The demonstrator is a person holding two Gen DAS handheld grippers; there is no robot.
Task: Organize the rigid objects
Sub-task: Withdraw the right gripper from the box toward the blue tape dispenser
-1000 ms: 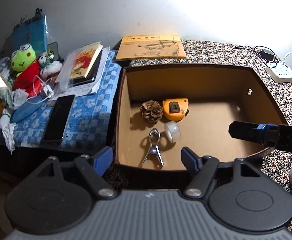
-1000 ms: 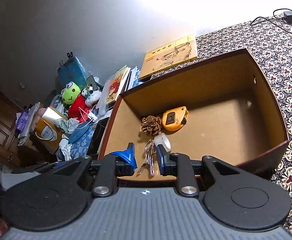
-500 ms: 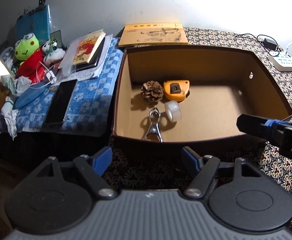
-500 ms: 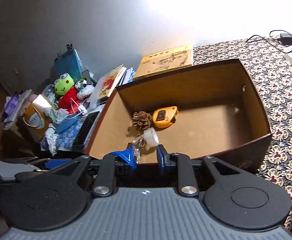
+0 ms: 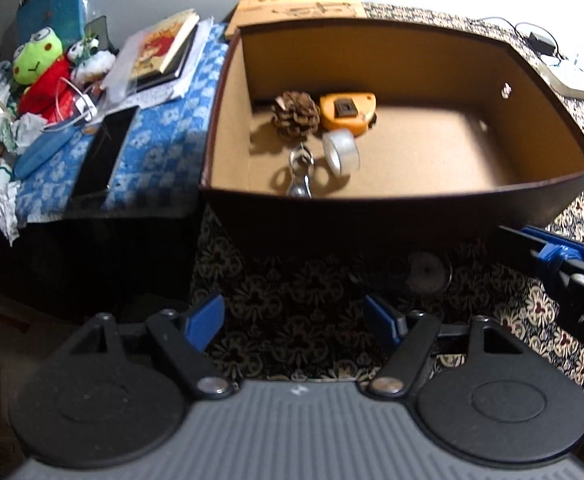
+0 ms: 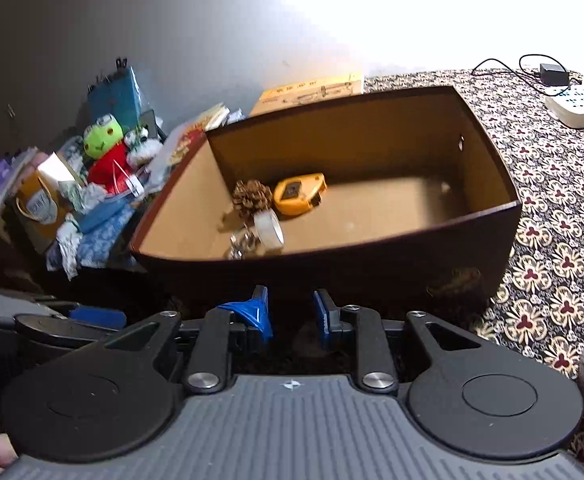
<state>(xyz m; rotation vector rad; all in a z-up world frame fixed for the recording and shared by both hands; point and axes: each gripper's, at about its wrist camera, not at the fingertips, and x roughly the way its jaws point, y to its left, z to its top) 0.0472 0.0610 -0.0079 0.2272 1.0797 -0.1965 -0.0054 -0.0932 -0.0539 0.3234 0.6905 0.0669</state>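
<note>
Hovering fingers: the left gripper (image 5: 294, 322) hangs over the patterned cloth (image 5: 288, 296) at the near side of the box (image 5: 372, 216), blue fingers (image 5: 204, 320) spread wide with nothing between them.
Right gripper (image 6: 290, 312): held low before the box's dark front wall, its blue fingers (image 6: 258, 312) a narrow gap apart and gripping nothing; in the left view it enters from 3 o'clock.
Box: open-topped, dark outside, brown inside, standing on the patterned cloth; its right half is bare floor.
Metal clip (image 5: 301, 172): lying in the box just behind the front wall, at 12 o'clock from the left fingers.
Tape roll (image 5: 341, 152): on its edge, just beside the clip at its 2 o'clock.
Pine cone (image 5: 296, 116): beyond the clip, toward the back wall.
Tape measure (image 5: 348, 114): orange, touching the pine cone at its 3 o'clock.
Surroundings: a frog plush (image 5: 38, 68), books (image 5: 164, 52) and a dark phone (image 5: 104, 156) on a blue checked cloth (image 5: 164, 152) at 10 o'clock; a power strip (image 6: 580, 108) at 1 o'clock in the right view.
</note>
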